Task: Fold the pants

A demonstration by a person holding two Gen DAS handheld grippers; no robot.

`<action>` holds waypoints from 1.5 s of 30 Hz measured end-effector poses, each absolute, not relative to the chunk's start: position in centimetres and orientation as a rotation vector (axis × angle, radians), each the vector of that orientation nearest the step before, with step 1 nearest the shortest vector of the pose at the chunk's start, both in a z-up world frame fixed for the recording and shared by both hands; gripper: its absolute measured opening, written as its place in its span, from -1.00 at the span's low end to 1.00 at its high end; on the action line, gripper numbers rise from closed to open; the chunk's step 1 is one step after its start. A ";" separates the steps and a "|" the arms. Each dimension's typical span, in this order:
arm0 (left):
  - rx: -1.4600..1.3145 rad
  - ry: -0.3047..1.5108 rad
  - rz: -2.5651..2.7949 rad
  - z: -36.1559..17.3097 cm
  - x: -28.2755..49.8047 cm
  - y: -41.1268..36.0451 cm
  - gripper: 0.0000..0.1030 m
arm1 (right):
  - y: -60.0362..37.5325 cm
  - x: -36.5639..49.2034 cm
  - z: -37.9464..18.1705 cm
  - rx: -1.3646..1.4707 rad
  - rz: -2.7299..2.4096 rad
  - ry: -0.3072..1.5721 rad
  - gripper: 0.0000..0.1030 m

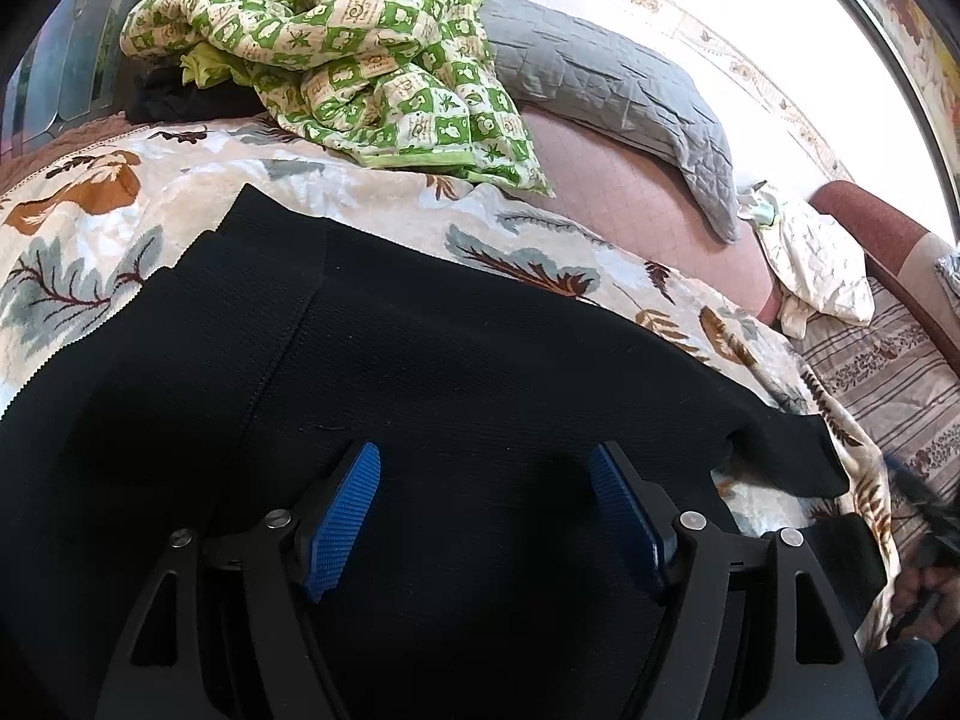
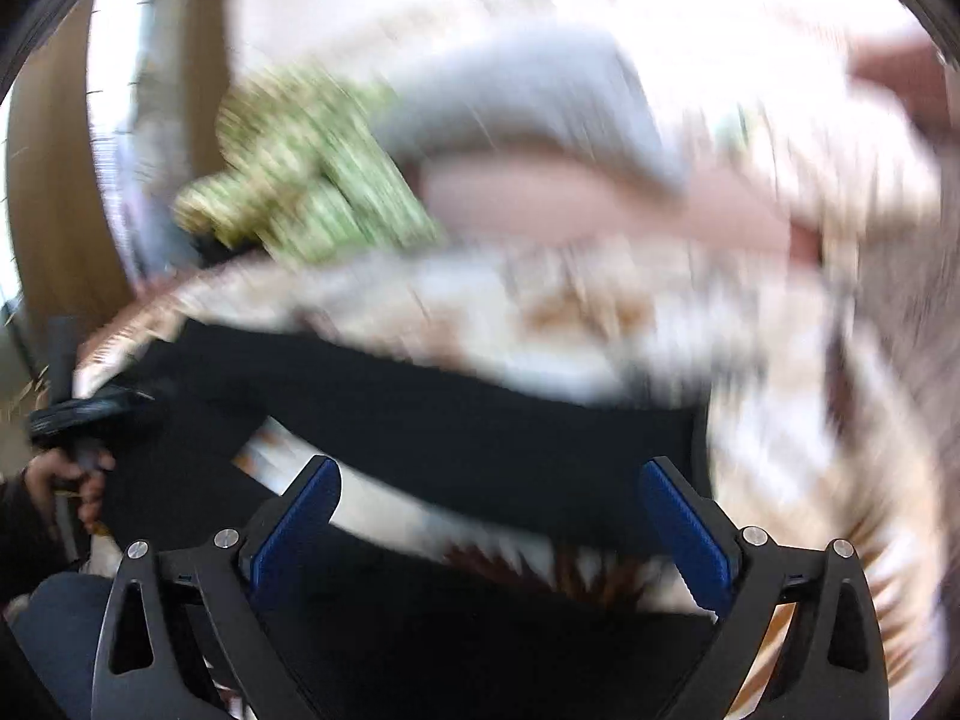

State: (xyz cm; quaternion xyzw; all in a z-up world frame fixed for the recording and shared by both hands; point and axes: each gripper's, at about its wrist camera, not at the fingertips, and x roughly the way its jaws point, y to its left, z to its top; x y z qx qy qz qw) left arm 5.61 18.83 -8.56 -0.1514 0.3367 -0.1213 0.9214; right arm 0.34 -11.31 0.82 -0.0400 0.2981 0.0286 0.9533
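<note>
I hover my left gripper (image 1: 485, 510), jaws apart and empty, over the black pants (image 1: 420, 360) spread on the leaf-print blanket (image 1: 90, 264), ready to pin them, while my right gripper (image 2: 489, 531), blurred, seems wide open and empty.

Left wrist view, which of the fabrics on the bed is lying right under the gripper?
The black pants, spread flat on the leaf-print blanket. The green checked quilt and the grey quilted pillow lie farther back, away from the left gripper.
</note>
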 end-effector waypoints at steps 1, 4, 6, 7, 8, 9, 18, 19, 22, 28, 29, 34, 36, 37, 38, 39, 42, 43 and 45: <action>-0.314 0.690 -0.251 -8.6 5.6 18.9 0.42 | -10.2 -1.0 2.1 -0.123 0.088 0.527 0.95; -0.325 0.686 -0.257 -8.6 5.5 19.1 0.42 | -7.1 -4.0 5.2 -0.237 0.045 0.388 0.93; -0.325 0.686 -0.256 -8.6 5.6 19.0 0.42 | -4.7 -6.9 7.9 -0.302 0.011 0.251 0.96; -0.324 0.686 -0.255 -8.7 5.6 19.0 0.42 | -3.8 -8.0 8.8 -0.321 0.003 0.197 0.97; -0.325 0.685 -0.255 -8.7 5.5 19.0 0.42 | -2.6 -9.4 9.8 -0.356 -0.015 0.128 0.98; -0.326 0.685 -0.256 -8.7 5.6 19.0 0.42 | -1.4 -11.0 10.7 -0.386 -0.033 0.050 0.99; -0.325 0.686 -0.255 -8.7 5.6 19.0 0.42 | 3.5 -16.1 11.9 -0.467 -0.118 -0.246 1.00; -0.324 0.687 -0.254 -8.7 5.7 19.0 0.42 | 3.6 -16.1 11.9 -0.463 -0.119 -0.247 1.00; -0.325 0.686 -0.255 -8.7 5.7 19.0 0.42 | 3.7 -16.1 12.1 -0.460 -0.149 -0.235 1.00; -0.325 0.686 -0.255 -8.7 5.7 19.0 0.42 | 3.5 -16.4 12.2 -0.447 -0.155 -0.240 0.99; -0.324 0.686 -0.255 -8.7 5.7 19.0 0.42 | 3.5 -16.3 12.2 -0.449 -0.149 -0.234 0.98; -0.324 0.687 -0.255 -8.7 5.7 19.0 0.42 | 3.7 -16.2 12.2 -0.446 -0.132 -0.213 0.66; -0.324 0.686 -0.255 -8.7 5.7 19.0 0.42 | 3.5 -16.2 12.3 -0.440 -0.132 -0.211 0.66; -0.324 0.686 -0.255 -8.7 5.7 19.0 0.42 | 3.5 -16.2 12.3 -0.439 -0.134 -0.211 0.69; -0.324 0.687 -0.255 -8.7 5.7 19.0 0.42 | 3.5 -16.2 12.3 -0.440 -0.139 -0.215 0.70; -0.324 0.687 -0.255 -8.7 5.7 19.0 0.42 | 3.5 -16.3 12.3 -0.439 -0.141 -0.216 0.71; -0.323 0.687 -0.254 -8.7 5.7 19.0 0.42 | 3.5 -16.4 12.4 -0.427 -0.146 -0.215 0.95; -0.323 0.687 -0.254 -8.7 5.7 19.0 0.42 | 3.5 -16.4 12.4 -0.427 -0.150 -0.219 0.99; -0.324 0.686 -0.255 -8.7 5.7 19.0 0.42 | 3.5 -16.5 12.5 -0.430 -0.148 -0.221 0.99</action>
